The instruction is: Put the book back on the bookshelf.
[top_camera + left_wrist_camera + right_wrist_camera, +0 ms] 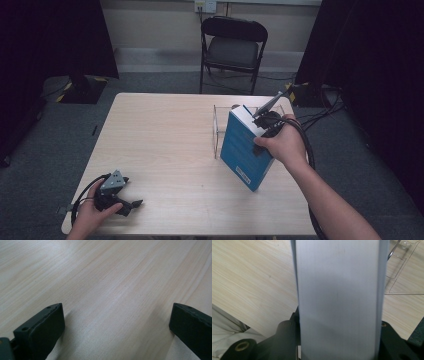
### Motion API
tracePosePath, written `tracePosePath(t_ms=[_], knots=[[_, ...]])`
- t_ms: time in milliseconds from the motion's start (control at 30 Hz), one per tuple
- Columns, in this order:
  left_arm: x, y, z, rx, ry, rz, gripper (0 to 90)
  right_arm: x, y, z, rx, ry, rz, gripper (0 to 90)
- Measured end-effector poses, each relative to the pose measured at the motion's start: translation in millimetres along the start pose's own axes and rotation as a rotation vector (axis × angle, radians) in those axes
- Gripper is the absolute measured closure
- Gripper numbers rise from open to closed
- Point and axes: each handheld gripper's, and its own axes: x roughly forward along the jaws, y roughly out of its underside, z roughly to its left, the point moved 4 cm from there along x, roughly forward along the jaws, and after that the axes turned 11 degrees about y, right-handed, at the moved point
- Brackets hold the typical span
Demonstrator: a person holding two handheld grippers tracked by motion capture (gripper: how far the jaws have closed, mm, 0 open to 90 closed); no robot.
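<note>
Lower left of the high view: the left gripper [131, 204] rests on the bench [165, 150] near its front edge, in the person's left hand [92, 216]. In the left gripper view its fingers [42, 332] stand wide apart with only bare wood grain between them; nothing is held.

Centre of the high view: bare bench surface.

Right of centre: a blue book [246, 150] with a white page edge stands tilted, its lower corner on the bench, its upper end leaning toward a clear acrylic stand [218, 131] just behind it. The right gripper [264, 131], in the person's right hand [282, 145], has the book's upper edge between its fingers. In the right gripper view the white page block [338, 300] runs up between the two fingers [287, 336], which sit flush against its covers on either side: a narrow setting, clamped on the book.

Handling judgement: the book looks thick and fairly heavy for a one-edge hold, stiff across the covers, and smooth enough to slip. The page block may fan or sag if pinched at a corner. The soundest hold is across both covers, squarely, near the middle of the upper edge. The acrylic stand looks light and easily knocked.
</note>
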Motion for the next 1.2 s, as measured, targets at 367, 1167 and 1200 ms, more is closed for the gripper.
tracePosePath(t_ms=[367, 1167, 1200], knots=[[0.1, -0.1, 0.0, 0.000, 0.000, 0.000, 0.0, 3.4, -6.3, -3.1, -0.006, 0.006, 0.044, 60.7], [-0.2, -0.3, 0.7, 0.007, -0.004, 0.003, 0.0, -19.2, -38.5, 4.0, 0.104, -0.035, -0.056, 62.2], [-0.2, -0.3, 0.6, 0.007, -0.004, 0.003, 0.0, -18.7, -40.5, 5.1, 0.095, -0.028, -0.055, 62.2]])
